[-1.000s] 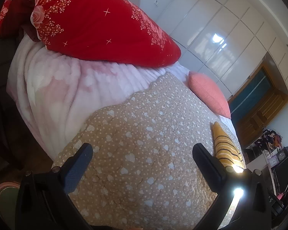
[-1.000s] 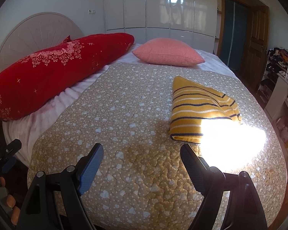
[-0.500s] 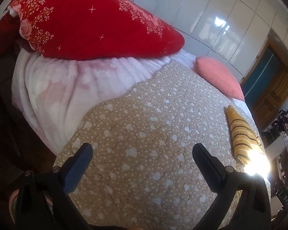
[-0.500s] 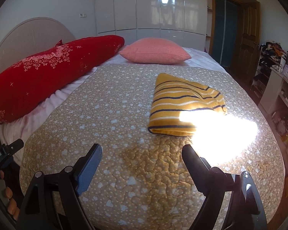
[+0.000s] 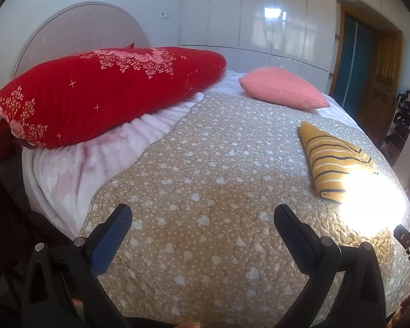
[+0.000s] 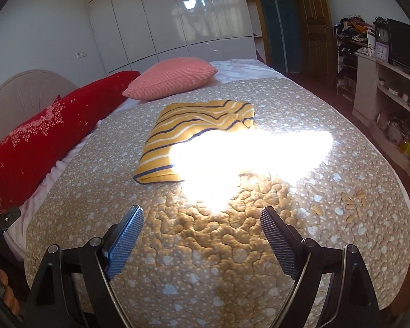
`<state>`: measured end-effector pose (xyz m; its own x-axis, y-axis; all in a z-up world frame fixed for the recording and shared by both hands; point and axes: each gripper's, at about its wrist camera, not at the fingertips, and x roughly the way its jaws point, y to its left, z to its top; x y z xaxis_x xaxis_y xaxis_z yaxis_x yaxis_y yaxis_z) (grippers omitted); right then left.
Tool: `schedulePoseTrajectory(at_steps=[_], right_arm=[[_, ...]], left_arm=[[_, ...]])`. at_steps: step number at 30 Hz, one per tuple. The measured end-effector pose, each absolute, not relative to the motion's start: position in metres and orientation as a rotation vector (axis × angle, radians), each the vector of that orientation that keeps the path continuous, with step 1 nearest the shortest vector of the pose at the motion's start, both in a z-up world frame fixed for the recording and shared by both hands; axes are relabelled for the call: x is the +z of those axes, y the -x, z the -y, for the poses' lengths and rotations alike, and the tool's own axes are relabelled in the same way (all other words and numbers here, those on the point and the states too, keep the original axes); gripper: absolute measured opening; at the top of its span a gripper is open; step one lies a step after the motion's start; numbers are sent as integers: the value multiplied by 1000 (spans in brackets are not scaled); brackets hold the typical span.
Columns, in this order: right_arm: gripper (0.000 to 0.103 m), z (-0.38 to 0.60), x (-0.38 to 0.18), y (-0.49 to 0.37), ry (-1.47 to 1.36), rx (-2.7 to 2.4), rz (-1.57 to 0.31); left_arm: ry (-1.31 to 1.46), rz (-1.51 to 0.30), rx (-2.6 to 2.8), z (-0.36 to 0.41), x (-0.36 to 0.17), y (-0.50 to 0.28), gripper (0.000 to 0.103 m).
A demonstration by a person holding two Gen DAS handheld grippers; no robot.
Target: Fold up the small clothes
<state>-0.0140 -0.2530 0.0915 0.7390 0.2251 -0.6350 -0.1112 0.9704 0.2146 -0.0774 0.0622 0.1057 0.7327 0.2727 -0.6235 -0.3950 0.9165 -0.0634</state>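
A: A folded yellow striped garment (image 6: 194, 136) lies flat on a tan quilt (image 6: 218, 246) printed with white hearts, spread over a bed. A bright patch of sunlight washes out the garment's near right part.

B: And the tools?

A: The right gripper (image 6: 202, 221) hangs over the near edge of the quilt with its jaws spread wide and nothing between them. The garment is farther in, ahead of it and slightly left, well apart from the blue textured pads (image 6: 125, 240).

B: The left one?

A: The left gripper (image 5: 202, 218) is also released, its two fingers apart over bare quilt, grasping nothing. In its view the garment (image 5: 333, 158) sits to the far right, near the sunlit patch.

B: What else frames the scene?

A: A long red pillow (image 5: 104, 98) with a pink floral print lies along the left side on a pale pink blanket (image 5: 76, 169). A salmon cushion (image 6: 172, 78) rests at the far end of the bed, just beyond the garment. Glossy white wardrobe doors (image 6: 177, 19) line the far wall, and a wooden door (image 6: 314, 19) stands to their right. Shelves (image 6: 388, 90) holding a clock are at far right.
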Motion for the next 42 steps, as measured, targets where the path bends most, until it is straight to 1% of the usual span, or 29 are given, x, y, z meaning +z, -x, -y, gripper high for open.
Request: schedulePoseTrajectory(at_steps=[7,14,30,42], right_arm=[[91,263,82,25,-147,212,-695],[92,279,81,29,-178,218,-683],[93,281,65,20,-189,220,-736],[93,277,64,20,-178,225,-738]], left_arm=[[100,-651,309,-16,114,74,103],[52,-634,278,10,120,73,103],[63,-700,236,10,106,64,103],[77,-737,218,5,96,58,103]])
